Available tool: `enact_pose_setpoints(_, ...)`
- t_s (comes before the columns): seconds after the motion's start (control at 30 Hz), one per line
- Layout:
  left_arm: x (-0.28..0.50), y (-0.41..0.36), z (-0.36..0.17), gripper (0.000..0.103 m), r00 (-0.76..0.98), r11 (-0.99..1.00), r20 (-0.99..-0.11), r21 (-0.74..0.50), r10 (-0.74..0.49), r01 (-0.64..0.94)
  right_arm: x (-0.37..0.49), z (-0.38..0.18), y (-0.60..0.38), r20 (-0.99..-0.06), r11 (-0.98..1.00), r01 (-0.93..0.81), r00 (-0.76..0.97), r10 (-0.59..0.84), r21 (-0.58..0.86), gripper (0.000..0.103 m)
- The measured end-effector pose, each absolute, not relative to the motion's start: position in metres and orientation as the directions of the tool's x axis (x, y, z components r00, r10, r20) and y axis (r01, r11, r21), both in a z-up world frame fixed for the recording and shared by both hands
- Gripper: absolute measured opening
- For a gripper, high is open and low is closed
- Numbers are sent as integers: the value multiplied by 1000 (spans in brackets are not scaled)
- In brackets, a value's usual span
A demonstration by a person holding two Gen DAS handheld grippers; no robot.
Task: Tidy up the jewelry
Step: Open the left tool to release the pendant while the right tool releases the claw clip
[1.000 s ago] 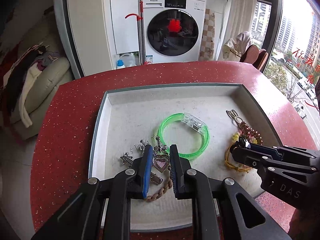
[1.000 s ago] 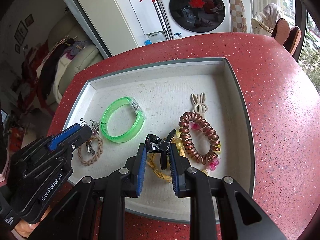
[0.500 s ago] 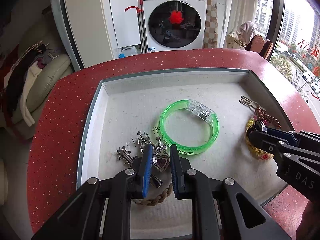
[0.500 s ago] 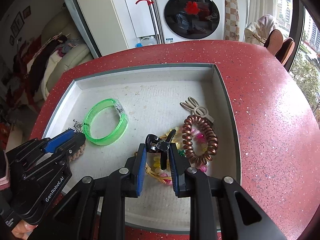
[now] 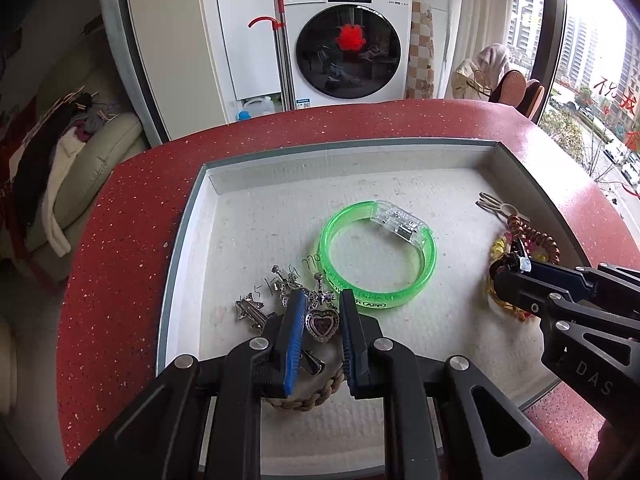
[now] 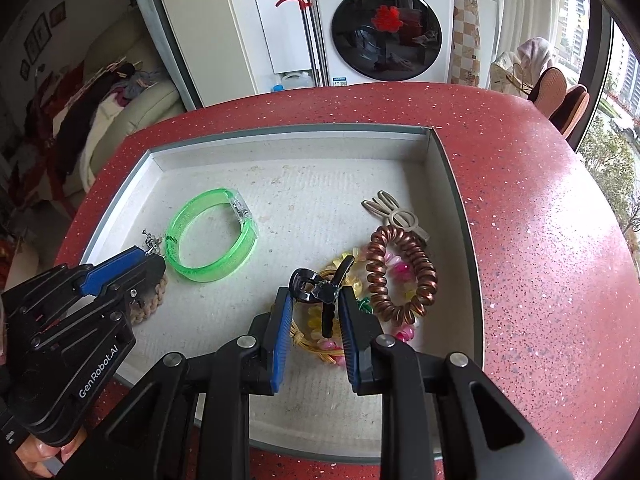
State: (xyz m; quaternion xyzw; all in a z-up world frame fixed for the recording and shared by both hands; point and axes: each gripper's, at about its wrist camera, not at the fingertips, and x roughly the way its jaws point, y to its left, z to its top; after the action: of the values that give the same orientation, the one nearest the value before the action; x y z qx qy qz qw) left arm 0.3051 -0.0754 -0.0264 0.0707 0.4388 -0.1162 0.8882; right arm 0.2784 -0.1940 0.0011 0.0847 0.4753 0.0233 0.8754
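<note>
A grey-rimmed tray (image 5: 182, 264) on the red table holds the jewelry. My left gripper (image 5: 322, 300) is shut on a silver heart pendant (image 5: 320, 325), above a braided brown bracelet (image 5: 316, 396) and silver charms (image 5: 252, 309). A green bangle (image 5: 428, 268) lies just beyond it. My right gripper (image 6: 314, 296) is opening. A black hair clip (image 6: 325, 294) sits loose between its jaws, over a yellow bead bracelet (image 6: 316, 344). A copper spiral tie (image 6: 425, 280) and a rabbit hairpin (image 6: 398, 218) lie to its right. The left gripper (image 6: 156, 268) also shows at the tray's left.
The red speckled table (image 6: 540, 280) curves round the tray, with its edge close on the right. Behind it stand a washing machine (image 6: 386, 20), a mop (image 6: 308, 28) and a sofa with clothes (image 5: 72, 152). The tray's far half (image 6: 304, 168) holds no jewelry.
The right jaws have parted a little round the black clip. The left gripper still holds the heart pendant, and the tray has shifted slightly in both views.
</note>
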Motion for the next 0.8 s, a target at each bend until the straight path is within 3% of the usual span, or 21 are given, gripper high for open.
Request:
enact_pose_setpoints(0.1,304,-73,-25,37,592,964,-792,17,-148,265,274,5,-197,-814,976,39,560,155,213,49)
enact_pose_setpoints(0.2,302,-74,-23,37,601,964,-786,22,-147,263,267,11,-201,-795,969,43,581,174,243,54)
enact_pose_setpoints(0.8,294,-69,-6,37,647,973,-754,49,-113,228,247,24,-220,-767,951,98,618,172,293,57)
